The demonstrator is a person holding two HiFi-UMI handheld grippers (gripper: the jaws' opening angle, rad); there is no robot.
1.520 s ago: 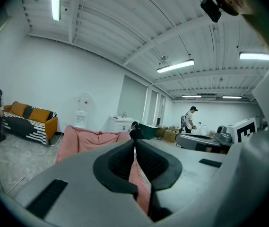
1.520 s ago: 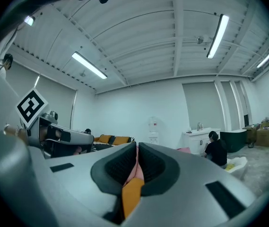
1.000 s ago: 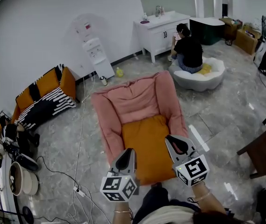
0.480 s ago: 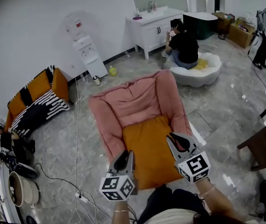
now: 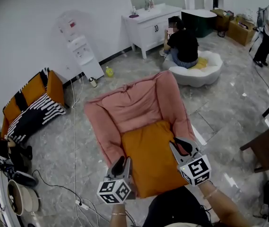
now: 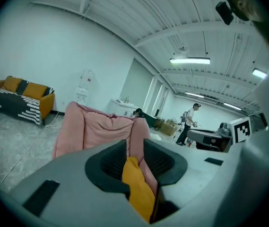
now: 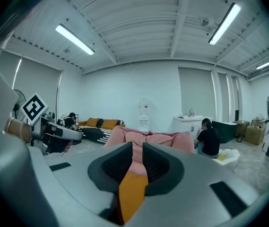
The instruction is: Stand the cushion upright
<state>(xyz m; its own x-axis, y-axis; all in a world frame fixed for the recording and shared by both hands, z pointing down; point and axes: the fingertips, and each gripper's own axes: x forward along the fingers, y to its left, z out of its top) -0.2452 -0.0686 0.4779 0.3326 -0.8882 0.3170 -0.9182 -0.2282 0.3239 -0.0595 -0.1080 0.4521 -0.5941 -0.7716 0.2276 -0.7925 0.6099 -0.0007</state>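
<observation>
I'm in a big bare hall staged as a home: strip lights (image 7: 75,39) on an open-beam ceiling (image 7: 172,13), polished grey floor (image 5: 219,122), striped sofa (image 5: 30,105), water dispenser (image 5: 80,51), white sink cabinet (image 5: 146,22), cardboard boxes (image 5: 240,32).

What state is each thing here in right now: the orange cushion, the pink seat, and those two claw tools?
Cushion: lying flat on the pink seat, not yet upright.
Pink seat: on the floor, backrest raised.
Left gripper: jaws apart, just been opening; cushion seen through the gap, not gripped.
Right gripper: jaws apart, just been opening; cushion seen through the gap, not gripped.
</observation>
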